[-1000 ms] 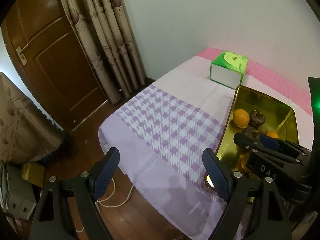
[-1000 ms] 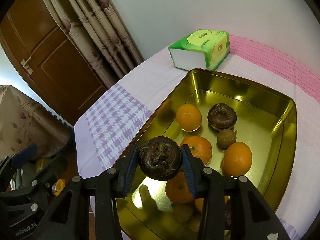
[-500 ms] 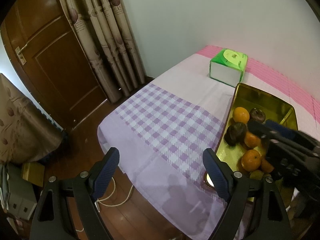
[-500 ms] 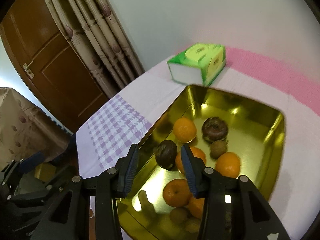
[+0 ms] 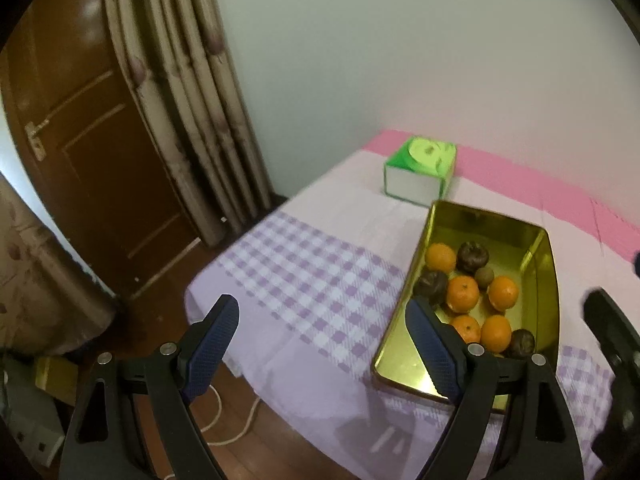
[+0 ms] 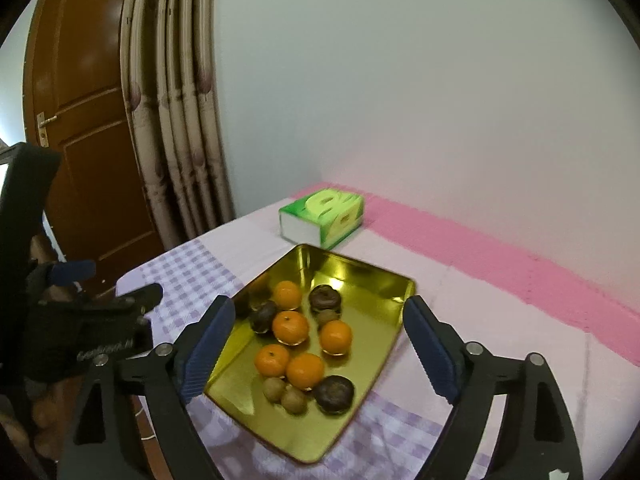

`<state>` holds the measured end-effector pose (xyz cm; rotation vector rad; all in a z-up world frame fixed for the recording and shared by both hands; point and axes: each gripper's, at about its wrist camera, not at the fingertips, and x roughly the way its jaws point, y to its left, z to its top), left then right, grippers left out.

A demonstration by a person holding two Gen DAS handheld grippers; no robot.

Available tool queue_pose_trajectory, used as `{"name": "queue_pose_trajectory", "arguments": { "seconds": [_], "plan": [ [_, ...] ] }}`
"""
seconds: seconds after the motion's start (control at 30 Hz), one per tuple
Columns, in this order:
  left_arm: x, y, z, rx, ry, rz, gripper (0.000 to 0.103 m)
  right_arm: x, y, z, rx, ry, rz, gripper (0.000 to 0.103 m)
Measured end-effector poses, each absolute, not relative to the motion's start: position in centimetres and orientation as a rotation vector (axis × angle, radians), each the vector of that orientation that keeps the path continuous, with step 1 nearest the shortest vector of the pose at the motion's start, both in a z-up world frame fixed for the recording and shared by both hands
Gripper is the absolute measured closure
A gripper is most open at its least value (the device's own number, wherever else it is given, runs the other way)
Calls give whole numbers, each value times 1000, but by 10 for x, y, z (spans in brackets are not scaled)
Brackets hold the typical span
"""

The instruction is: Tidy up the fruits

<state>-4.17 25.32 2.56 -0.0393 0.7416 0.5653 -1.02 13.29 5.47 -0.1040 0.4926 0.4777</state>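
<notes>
The fruits sit together in the gold tray (image 6: 384, 292), which lies on the counter (image 6: 500, 320) under a lilac checked cloth (image 5: 320, 280). Five oranges (image 6: 291, 326) glow in the middle of the tray, two toward its far end and three closer in. Three dark round fruits are spread among them: one (image 6: 325, 298) at the far end beside an orange, one (image 6: 264, 316) against the left wall, and one (image 6: 334, 394) at the near end. Small brown fruits fill the gaps, one (image 6: 327, 315) tucked between the far dark fruit and an orange, two more (image 6: 284, 394) side by side at the near end, touching. The right gripper (image 6: 318, 354) hangs above the tray with its jaws opening, wide apart now, nothing between the blue pads; the fruits lie well below. The left gripper (image 5: 326, 344) hovers off the tray's left side over the checked cloth and the counter's edge, jaws standing apart and empty, its right finger (image 5: 434, 344) overlapping the tray's near corner in view. From the right wrist view the left gripper's black body shows at the left, clear of the tray. Beyond the tray's far end sits a green tissue box (image 6: 324, 218), just apart from it, near a pink strip (image 6: 500, 256) along the white wall. To the left hang beige curtains (image 6: 176, 120), with a brown door (image 6: 88, 128) beside them.
</notes>
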Motion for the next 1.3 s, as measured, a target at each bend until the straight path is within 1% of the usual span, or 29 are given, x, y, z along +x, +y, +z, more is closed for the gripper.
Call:
{"name": "queue_pose_trajectory", "arguments": {
  "seconds": [0.17, 0.37, 0.5, 0.53, 0.7, 0.9, 1.3],
  "plan": [
    [-58, 245, 45, -68, 663, 521, 18, -36, 117, 70, -123, 437, 444, 13],
    [-82, 220, 76, -6, 551, 451, 17, -62, 93, 88, -105, 378, 387, 9],
    [-105, 209, 102, -13, 470, 389, 2, -78, 76, 104, -71, 331, 349, 6],
    [-111, 208, 109, -21, 450, 379, 0, -82, 72, 107, -65, 320, 344, 5],
    [-134, 207, 136, -35, 368, 379, 0, -99, 62, 120, -72, 287, 326, 2],
    [-145, 213, 151, -111, 375, 310, 0, -114, 60, 128, -82, 257, 320, 2],
    [-149, 207, 153, -88, 382, 303, 0, -126, 61, 138, -103, 230, 312, 1]
  ]
}}
